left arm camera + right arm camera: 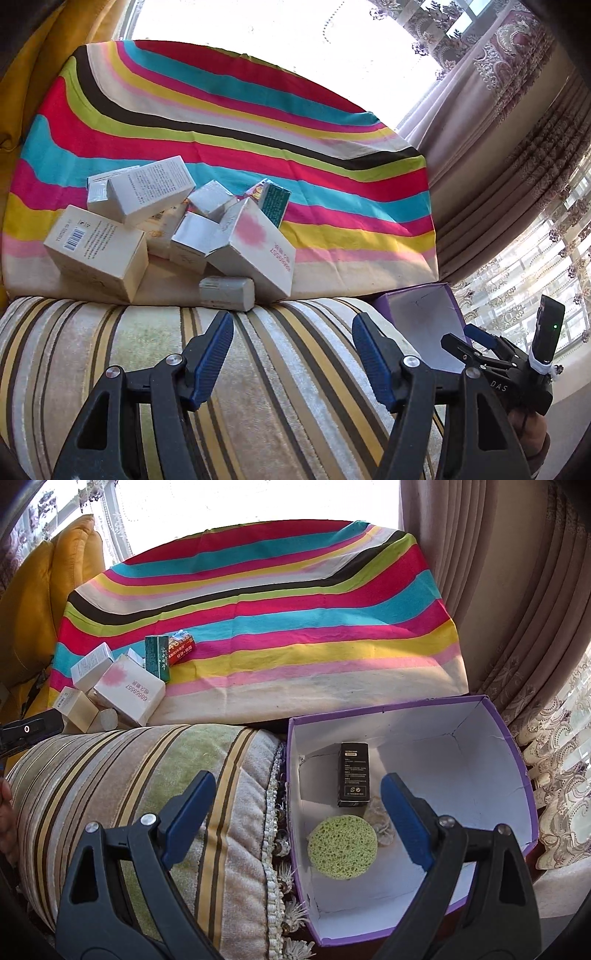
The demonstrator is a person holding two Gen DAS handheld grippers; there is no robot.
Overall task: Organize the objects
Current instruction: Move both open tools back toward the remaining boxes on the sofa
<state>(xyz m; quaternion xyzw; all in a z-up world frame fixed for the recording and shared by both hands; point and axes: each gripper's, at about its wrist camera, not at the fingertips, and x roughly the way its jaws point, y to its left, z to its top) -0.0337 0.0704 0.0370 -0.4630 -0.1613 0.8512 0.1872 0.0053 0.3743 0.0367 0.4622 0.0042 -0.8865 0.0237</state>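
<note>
In the left wrist view, the left gripper (291, 332) is hanging at the bottom centre of the frame with its blue-padded fingers (212, 354) spread wide and nothing between them, over a striped cushion (258, 369) that is filling the lower half. At the left centre, a heap of small cartons (159, 225) is lying jumbled on a rainbow-striped cloth (258, 122); several are overlapping, so how many there are is hard to make out, and a white box with a pink blotch (255, 243) is leaning at the heap's right side, with a pale cylinder (227, 293) lying just below it. At the lower right, the right gripper (480, 347) is showing only partly, hiding the near edge of a purple box (421, 314), whose contents are not visible here. In the right wrist view, the right gripper (297, 812) is hovering at the bottom centre, fingers (188, 812) released and holding nothing, with one finger above the cushion and the other above the purple box (509, 775). Inside the box, a black carton (354, 775) is lying in the middle, a round green sponge (342, 847) is sitting below it, and a small crumpled clear item (380, 819), too indistinct to identify, is being partly covered by the right finger. The box's lower rim is being cut off by the gripper body.
</note>
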